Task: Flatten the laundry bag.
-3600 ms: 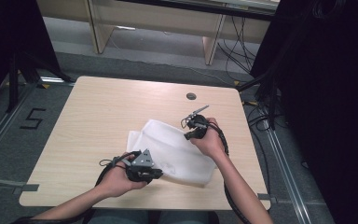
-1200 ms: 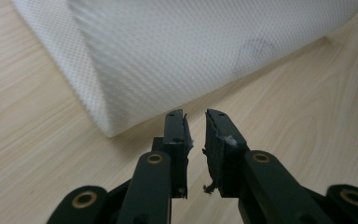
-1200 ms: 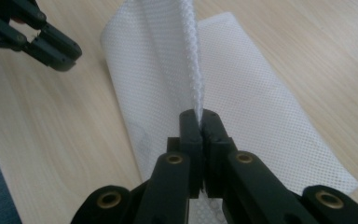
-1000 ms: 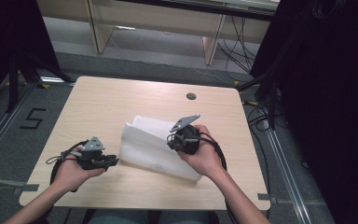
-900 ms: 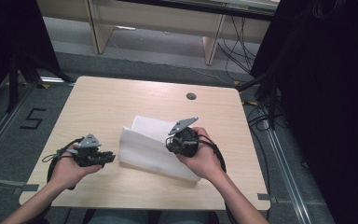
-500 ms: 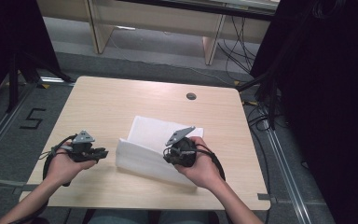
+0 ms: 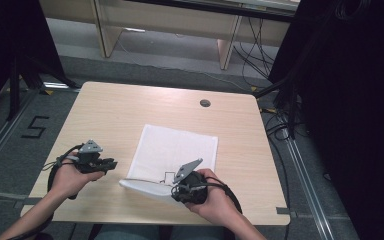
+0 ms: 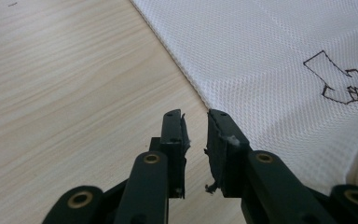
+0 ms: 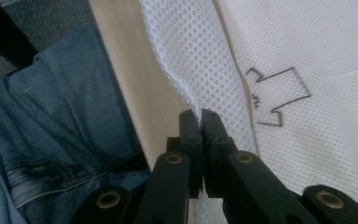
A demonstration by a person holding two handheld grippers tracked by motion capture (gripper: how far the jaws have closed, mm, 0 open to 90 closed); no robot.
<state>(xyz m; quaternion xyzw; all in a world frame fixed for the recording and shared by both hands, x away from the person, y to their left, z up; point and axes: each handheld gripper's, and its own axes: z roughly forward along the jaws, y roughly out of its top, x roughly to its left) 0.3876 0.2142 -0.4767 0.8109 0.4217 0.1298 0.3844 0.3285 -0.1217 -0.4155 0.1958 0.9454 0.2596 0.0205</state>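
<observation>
High view: a pale wooden table with a light grain (image 7: 130, 107) takes up the middle of the frame, and a white woven mesh cloth (image 7: 180, 147) lies folded on it, slightly right of centre and toward the lower edge. A small outline drawn in dark ink (image 7: 169, 176) sits near the cloth's lower border. A round dark grommet hole (image 7: 205, 103) marks the tabletop in the upper right part of the board. The right gripper (image 7: 180, 187) sits at the lower centre of the frame, at the cloth's near edge, where a fold of fabric lifts off the table. The left gripper (image 7: 111, 164) is held at the lower left, on bare wood, apart from the cloth's left edge.

Right gripper view: the two black jaws are pressed together on the raised edge of the mesh cloth (image 9: 191, 56) at the middle of the frame, with the ink outline (image 9: 279, 95) just to the right. Blue denim trousers (image 9: 51, 116) fill the left side, beyond the table edge.

Left gripper view: the jaws stand slightly apart with a narrow gap and nothing between them, above the wood near the bottom centre. The cloth (image 8: 270, 56) spreads across the upper right, its edge just beside the right-hand jaw, and the ink outline (image 8: 338, 79) shows at the far right.
</observation>
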